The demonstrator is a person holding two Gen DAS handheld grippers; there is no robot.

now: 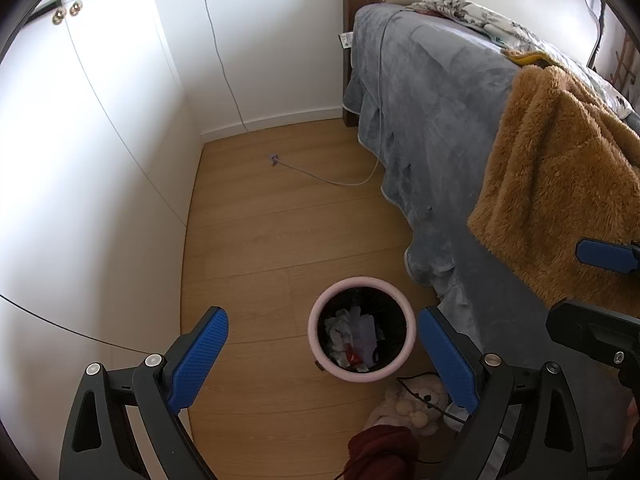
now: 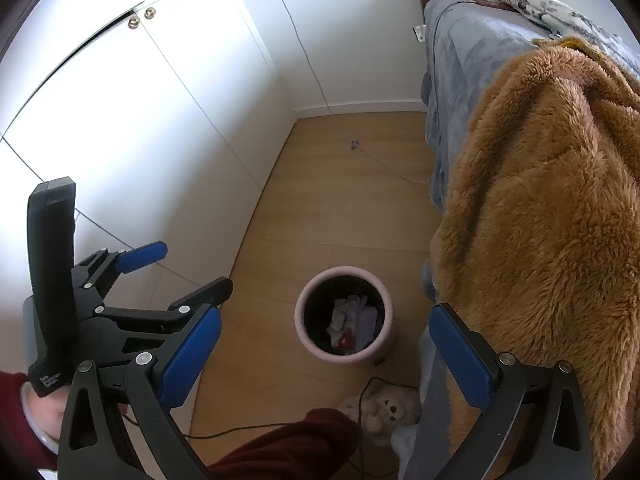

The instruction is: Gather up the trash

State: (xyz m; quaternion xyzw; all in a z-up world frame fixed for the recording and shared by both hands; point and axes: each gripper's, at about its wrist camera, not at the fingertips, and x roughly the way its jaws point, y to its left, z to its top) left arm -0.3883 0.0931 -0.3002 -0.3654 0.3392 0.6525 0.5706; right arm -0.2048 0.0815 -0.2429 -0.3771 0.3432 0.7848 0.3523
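Wardrobe (image 1: 80, 160): bounds floor (image 1: 280, 220) at left. Left hand-held gripper (image 1: 322, 354): spread, holding nothing. Bin (image 1: 362, 340): on floor beside bed (image 1: 432, 120), trash (image 1: 352, 338) inside. Right hand-held gripper (image 2: 324, 354): spread, holding nothing. Bare floor lies beyond bin, crossed by cable (image 1: 332, 179).

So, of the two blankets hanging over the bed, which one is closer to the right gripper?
The fluffy brown blanket. It hangs right beside the right gripper, touching or nearly touching its right-hand finger, whereas the grey blanket covers the bed further back.

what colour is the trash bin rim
Pale pink rim on the trash bin, dark inside; clearest in the left wrist view.
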